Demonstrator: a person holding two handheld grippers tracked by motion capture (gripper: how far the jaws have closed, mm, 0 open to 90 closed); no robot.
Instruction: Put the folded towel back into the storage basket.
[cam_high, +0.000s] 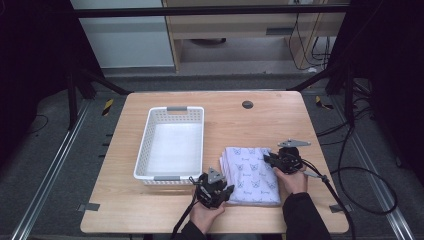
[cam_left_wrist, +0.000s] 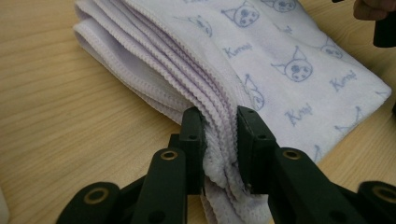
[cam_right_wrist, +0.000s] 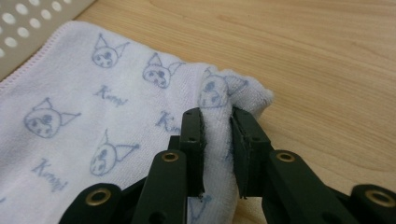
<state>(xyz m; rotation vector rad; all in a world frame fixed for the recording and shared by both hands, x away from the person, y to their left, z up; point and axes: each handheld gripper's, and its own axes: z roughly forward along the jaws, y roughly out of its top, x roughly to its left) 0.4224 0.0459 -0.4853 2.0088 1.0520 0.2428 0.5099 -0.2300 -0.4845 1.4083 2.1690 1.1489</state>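
A folded towel lies on the surface, just right of the basket. The left claw pinches its stacked edges at the near-left corner; the right claw grips a bunched fold at the far-right corner. Judging by that diagonal hold, lifting and carrying leftward would reach the basket.

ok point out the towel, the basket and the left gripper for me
towel (cam_high: 252, 170), high view, middle of its printed top
basket (cam_high: 144, 146), high view, left wall
left gripper (cam_left_wrist: 219, 135), left gripper view, between its fingertips
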